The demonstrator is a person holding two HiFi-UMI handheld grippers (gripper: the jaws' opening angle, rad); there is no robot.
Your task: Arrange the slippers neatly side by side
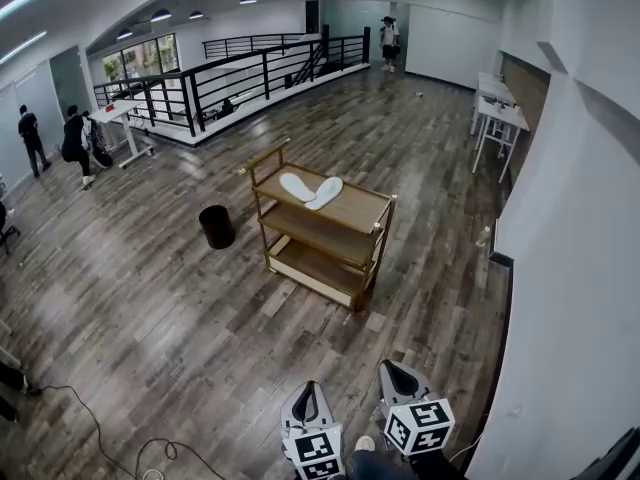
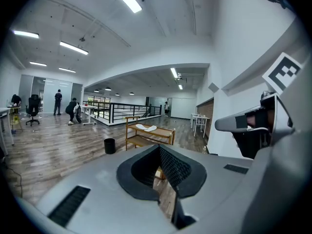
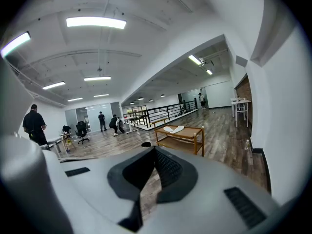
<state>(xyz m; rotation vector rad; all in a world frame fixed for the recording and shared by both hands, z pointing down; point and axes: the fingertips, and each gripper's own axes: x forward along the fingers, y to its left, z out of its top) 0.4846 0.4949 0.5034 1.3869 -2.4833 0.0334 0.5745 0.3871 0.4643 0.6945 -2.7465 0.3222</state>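
Two white slippers (image 1: 311, 189) lie on the top shelf of a wooden cart (image 1: 350, 211) in the middle of the room. They are angled into a V and overlap at one end. Both grippers are far from the cart, at the bottom edge of the head view. My left gripper (image 1: 308, 395) is shut with nothing in it, and my right gripper (image 1: 400, 374) beside it is shut and empty too. The left gripper view looks past its closed jaws to the slippers (image 2: 145, 127) on the cart (image 2: 163, 134). The right gripper view shows the slippers (image 3: 173, 128) on the cart (image 3: 187, 135).
A black bin (image 1: 216, 226) stands on the wood floor left of the cart. A white wall (image 1: 580, 268) runs along the right, with white tables (image 1: 498, 113) farther back. A black railing (image 1: 250, 68) is behind, people stand at the far left, and a cable (image 1: 120, 448) lies near my feet.
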